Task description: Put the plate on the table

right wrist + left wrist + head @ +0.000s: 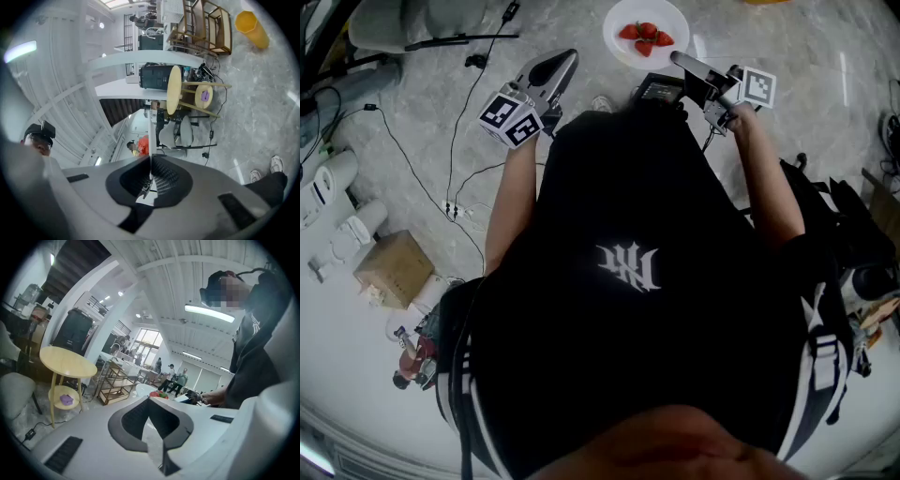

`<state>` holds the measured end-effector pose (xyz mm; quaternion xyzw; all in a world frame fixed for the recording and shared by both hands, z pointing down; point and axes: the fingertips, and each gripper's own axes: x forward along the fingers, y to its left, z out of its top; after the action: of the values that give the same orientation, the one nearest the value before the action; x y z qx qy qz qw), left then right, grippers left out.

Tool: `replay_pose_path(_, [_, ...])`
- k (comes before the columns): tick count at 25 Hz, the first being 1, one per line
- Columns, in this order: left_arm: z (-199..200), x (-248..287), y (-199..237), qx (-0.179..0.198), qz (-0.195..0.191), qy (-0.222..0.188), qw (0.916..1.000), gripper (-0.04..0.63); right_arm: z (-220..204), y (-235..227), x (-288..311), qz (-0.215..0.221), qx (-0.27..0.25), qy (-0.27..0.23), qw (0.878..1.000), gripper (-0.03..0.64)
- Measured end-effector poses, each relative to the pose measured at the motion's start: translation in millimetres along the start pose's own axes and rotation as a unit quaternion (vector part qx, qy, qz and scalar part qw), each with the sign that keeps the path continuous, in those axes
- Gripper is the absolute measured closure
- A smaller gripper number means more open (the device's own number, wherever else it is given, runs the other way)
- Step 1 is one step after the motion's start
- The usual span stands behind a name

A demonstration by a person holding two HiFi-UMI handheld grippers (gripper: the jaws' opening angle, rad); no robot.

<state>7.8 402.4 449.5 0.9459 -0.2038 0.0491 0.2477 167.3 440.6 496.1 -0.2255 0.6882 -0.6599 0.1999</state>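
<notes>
Over the grey marble floor [422,112], the round white ceramic plate [673,17], likely stiff but breakable, is pinched at its rim by the right gripper [677,59]; the left gripper [565,60] is closed, empty.

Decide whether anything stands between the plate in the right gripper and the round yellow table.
The right gripper grips the plate. Grey chairs stand beside the yellow table, perhaps close to the path. The table's top looks bare, and nothing else visibly blocks the way.
</notes>
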Motion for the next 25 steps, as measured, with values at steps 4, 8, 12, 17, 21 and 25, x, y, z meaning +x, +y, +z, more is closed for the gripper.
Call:
replay_pose_path(4, [11.9, -1.5, 12.3, 0.008, 0.008, -0.005, 0.9999, 0.595, 5.3, 9.0, 16.2, 0.012, -0.018, 0.017, 1.000, 0.606])
replay_pose_path(8, [10.8, -6.6, 11.8, -0.003, 0.010, -0.025, 0.9996, 0.595, -0.5, 12.0, 18.4, 0.010, -0.023, 0.029, 0.999, 0.606])
replay_pose_path(12, [13.5, -8.2, 5.7, 0.004, 0.009, -0.037, 0.9993, 0.595, -2.8, 18.2, 20.0, 0.012, -0.025, 0.042, 0.999, 0.606])
replay_pose_path(17, [16.2, -9.9, -2.9, 0.002, 0.009, -0.047, 0.9989, 0.595, -4.5, 24.6, 25.6, 0.021, -0.021, 0.049, 0.998, 0.608])
replay_pose_path(21, [11.6, -14.9, -5.2, 0.000, 0.012, -0.050, 0.9987, 0.595, -2.3, 24.5, 22.1, 0.015, -0.017, 0.041, 0.999, 0.607])
replay_pose_path(25, [3.3, -34.4, 2.9, 0.003, 0.019, -0.048, 0.9987, 0.595, -8.6, 22.6, 30.6, 0.007, -0.023, 0.035, 0.999, 0.607])
